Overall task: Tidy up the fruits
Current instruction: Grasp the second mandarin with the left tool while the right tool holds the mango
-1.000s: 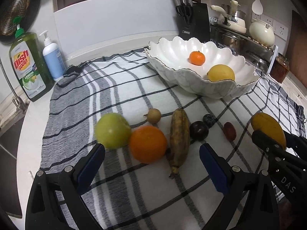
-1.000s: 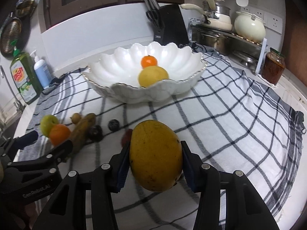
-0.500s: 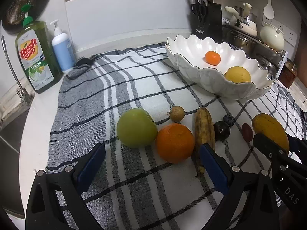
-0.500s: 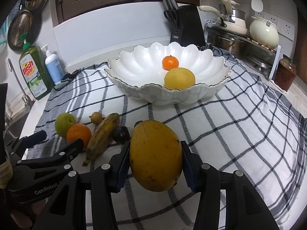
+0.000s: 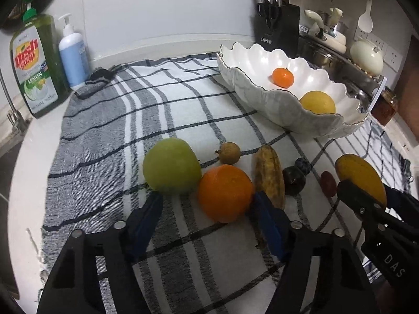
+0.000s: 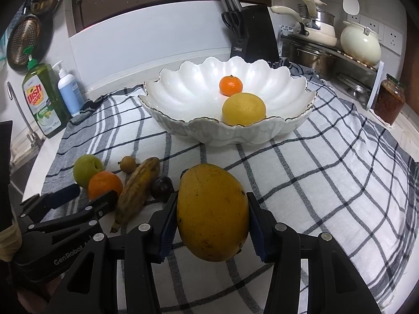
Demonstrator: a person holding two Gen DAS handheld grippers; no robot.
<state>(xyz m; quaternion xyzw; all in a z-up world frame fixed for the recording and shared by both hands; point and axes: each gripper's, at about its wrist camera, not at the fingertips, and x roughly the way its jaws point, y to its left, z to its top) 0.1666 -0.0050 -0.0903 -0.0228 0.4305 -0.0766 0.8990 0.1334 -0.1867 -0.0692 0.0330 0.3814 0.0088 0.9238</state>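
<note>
My right gripper (image 6: 211, 204) is shut on a yellow mango (image 6: 212, 212), held above the checked cloth in front of the white scalloped bowl (image 6: 235, 130). In the bowl lie a tangerine (image 6: 231, 85) and a yellow citrus (image 6: 243, 109). My left gripper (image 5: 207, 198) is closing around an orange (image 5: 225, 192); the right pad is close to it and the left pad stands apart. Around the orange lie a green apple (image 5: 171, 168), a brown banana (image 5: 269, 176), a longan (image 5: 230, 153), a dark plum (image 5: 293, 180) and a red date (image 5: 328, 187).
A dish soap bottle (image 5: 36, 65) and a pump bottle (image 5: 73, 57) stand at the back left by the sink. Behind the bowl is a knife block (image 6: 251, 36). Pots on a rack (image 6: 314, 52) and a jar (image 6: 389, 102) stand at the right.
The left gripper's jaws have narrowed from wide open and now stand on either side of the orange, and it has come nearer the fruit. The right gripper still holds the mango.
</note>
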